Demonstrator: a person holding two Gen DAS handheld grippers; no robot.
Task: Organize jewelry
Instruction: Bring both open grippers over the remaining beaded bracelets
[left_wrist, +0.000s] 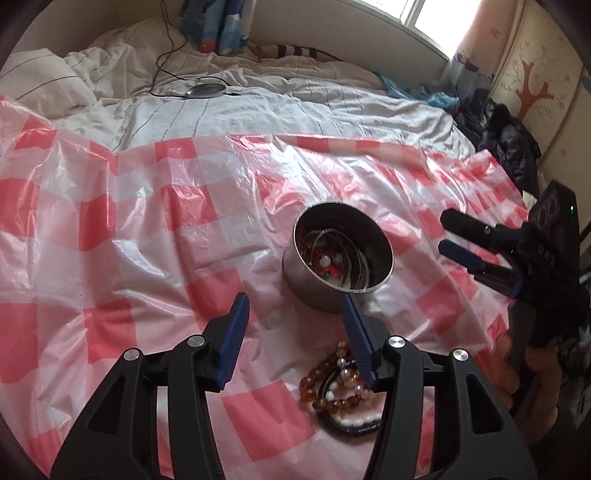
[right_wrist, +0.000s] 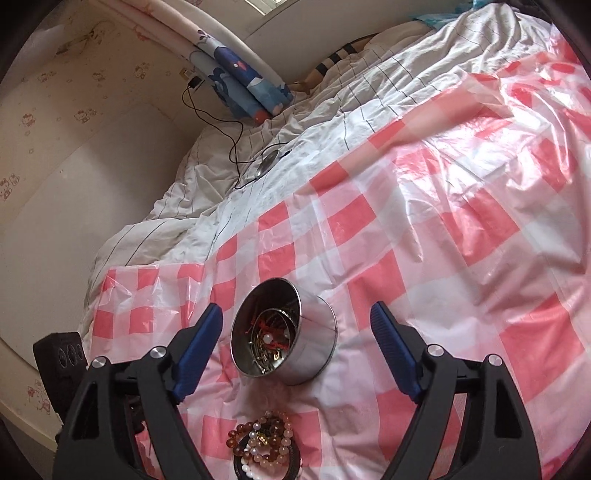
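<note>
Hovering with left tongs and right tongs wide open and empty, risking tipping the metal tin on the soft bed while lifting tangled bead bracelets beside it.

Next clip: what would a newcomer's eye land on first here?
Probably the shiny metal tin, standing open on the pink checked plastic sheet with bangles and beads inside. Just in front of it, a heap of beaded bracelets lies loose on the sheet. Both the left claw and the right claw are open, holding nothing.
</note>
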